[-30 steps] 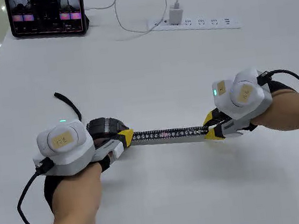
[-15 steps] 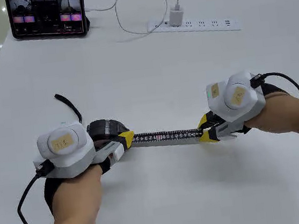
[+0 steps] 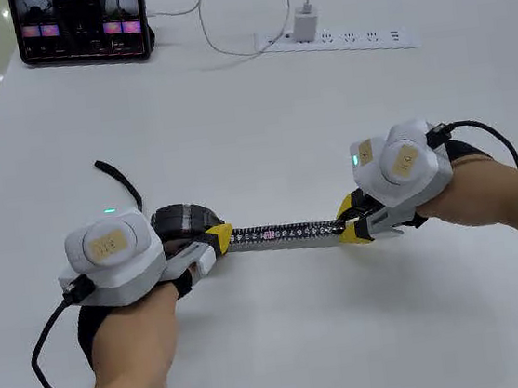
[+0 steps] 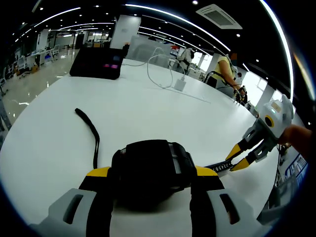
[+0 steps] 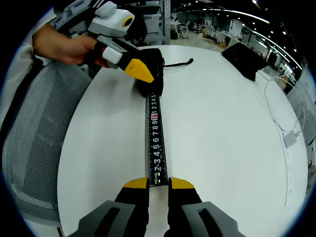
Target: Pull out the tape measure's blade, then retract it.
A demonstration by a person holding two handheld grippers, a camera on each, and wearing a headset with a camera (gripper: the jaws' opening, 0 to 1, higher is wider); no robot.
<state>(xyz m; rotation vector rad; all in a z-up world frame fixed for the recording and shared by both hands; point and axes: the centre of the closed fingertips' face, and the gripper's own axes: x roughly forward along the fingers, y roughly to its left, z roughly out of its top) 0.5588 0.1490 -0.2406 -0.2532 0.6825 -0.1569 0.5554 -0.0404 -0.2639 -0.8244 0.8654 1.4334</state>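
Worktop [image 3: 260,119]: plain wht, slight gloss. Tape measure [image 3: 181,222]: blk case. Blade [image 5: 156,138]: dark face w/ wht numerals & tick marks, one red mark partway along. Left hand-held gripper [image 3: 210,237]: wht/lt-grey shell, blk jaw arms, yel tips, tan sticker on top, sm green light. Right hand-held gripper [image 3: 348,223]: same scheme, i.e. wht shell, yel tips, two tan stickers, green light. Strap [image 3: 119,180] by the case: blk. Cables [image 3: 48,354] off both units: blk. Tablet [image 3: 81,25]: blk frame, screen w/ pink & purple patches. Power strip [image 3: 354,41], charger [image 3: 305,28] & cords [image 3: 223,43]: wht. Chair mesh [image 5: 34,143]: grey weave.
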